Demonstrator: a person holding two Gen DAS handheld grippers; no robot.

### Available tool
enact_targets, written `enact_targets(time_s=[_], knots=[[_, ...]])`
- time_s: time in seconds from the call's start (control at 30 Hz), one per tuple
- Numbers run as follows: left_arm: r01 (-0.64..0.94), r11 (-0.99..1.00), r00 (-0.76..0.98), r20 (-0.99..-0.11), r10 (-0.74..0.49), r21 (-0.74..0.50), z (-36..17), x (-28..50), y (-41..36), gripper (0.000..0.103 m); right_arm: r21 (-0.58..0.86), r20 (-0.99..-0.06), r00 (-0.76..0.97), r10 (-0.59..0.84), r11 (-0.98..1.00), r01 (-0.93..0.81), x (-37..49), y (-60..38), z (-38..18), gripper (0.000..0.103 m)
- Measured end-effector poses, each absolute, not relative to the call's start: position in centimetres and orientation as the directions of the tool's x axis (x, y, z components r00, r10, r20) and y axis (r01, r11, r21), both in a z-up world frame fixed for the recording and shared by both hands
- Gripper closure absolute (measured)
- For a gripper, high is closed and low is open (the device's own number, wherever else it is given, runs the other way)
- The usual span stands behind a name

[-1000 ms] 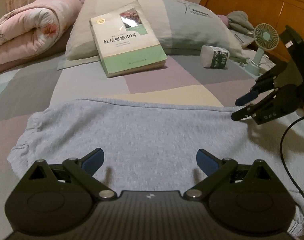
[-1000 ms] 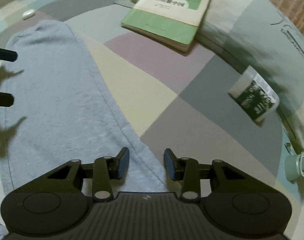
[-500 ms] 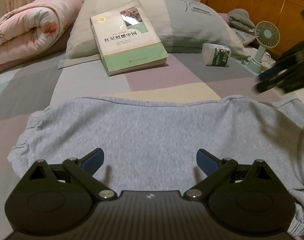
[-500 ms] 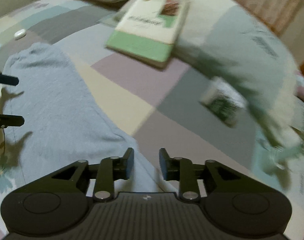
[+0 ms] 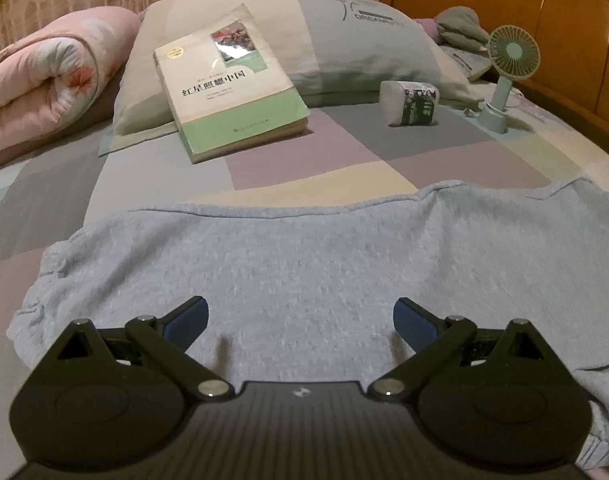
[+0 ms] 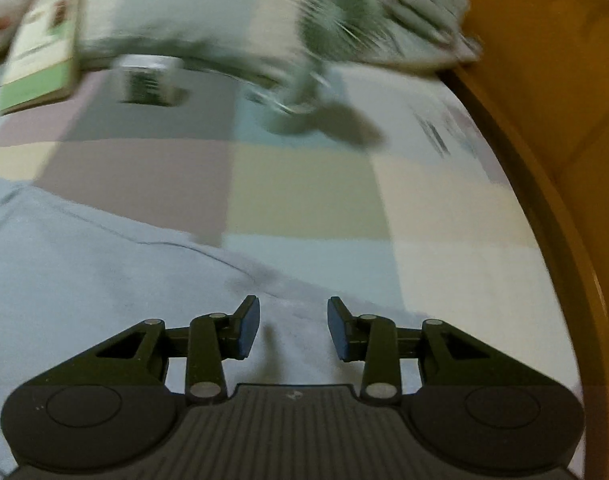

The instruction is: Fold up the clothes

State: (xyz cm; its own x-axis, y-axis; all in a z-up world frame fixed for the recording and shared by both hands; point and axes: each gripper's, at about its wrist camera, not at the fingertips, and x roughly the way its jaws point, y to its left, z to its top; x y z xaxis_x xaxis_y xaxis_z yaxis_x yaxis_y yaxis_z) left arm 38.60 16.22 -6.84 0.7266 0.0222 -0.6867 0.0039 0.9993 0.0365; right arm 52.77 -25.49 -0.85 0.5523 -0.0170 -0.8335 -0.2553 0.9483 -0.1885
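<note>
Swung off toward the wooden headboard (image 6: 544, 80), the right gripper (image 6: 293, 328) is opening, empty; the left gripper (image 5: 300, 320) gapes empty above the flat light-blue knit garment (image 5: 304, 264), folding barely begun.

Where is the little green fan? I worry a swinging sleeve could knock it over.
In the left wrist view, the fan stands upright at the far right of the bed, beside the wooden headboard, just right of the tissue pack.

Right tongs (image 6: 293, 328): gone from the left wrist view since a second ago; swung from the garment's (image 5: 304, 272) middle edge toward the wooden bed frame (image 6: 544, 120); jaws opening, empty. Garment: far right hem, formerly pinched flat, now lies rumpled.
</note>
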Motion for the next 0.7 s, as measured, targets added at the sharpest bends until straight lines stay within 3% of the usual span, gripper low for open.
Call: enact_targets(time_s=[0.13, 0.23, 0.37, 0.5, 0.63, 0.7], knots=[[0.008, 0.999, 0.722, -0.691, 0.020, 0.037, -7.2, 38.8, 16.1, 0.004, -0.248, -0.842, 0.536, -0.069, 0.930, -0.271, 55.1, -28.2, -3.1, 0.061], [0.028, 0.999, 0.719, -0.695, -0.007, 0.019, -7.3, 38.9, 15.9, 0.004, -0.291, -0.850, 0.521, -0.078, 0.894, -0.341, 56.0, -29.5, -4.2, 0.052], [0.077, 0.997, 0.719, -0.693, -0.046, 0.013, -7.4, 38.8, 14.5, 0.004, -0.301, -0.856, 0.515, -0.037, 0.846, -0.440, 56.1, -31.2, -5.1, 0.048], [0.118, 0.990, 0.715, -0.698, -0.028, 0.081, -7.8, 38.8, 12.1, 0.004, -0.286, -0.866, 0.500, 0.007, 0.813, -0.508, 57.1, -32.6, -6.5, 0.045], [0.172, 0.982, 0.720, -0.690, -0.075, 0.073, -7.8, 38.6, 10.7, 0.004, -0.245, -0.876, 0.479, 0.055, 0.805, -0.540, 58.5, -34.5, -7.7, 0.024], [0.201, 0.977, 0.716, -0.691, -0.100, 0.067, -8.0, 38.6, 10.1, 0.004, -0.193, -0.883, 0.459, 0.094, 0.819, -0.540, 59.1, -35.5, -7.8, 0.025]])
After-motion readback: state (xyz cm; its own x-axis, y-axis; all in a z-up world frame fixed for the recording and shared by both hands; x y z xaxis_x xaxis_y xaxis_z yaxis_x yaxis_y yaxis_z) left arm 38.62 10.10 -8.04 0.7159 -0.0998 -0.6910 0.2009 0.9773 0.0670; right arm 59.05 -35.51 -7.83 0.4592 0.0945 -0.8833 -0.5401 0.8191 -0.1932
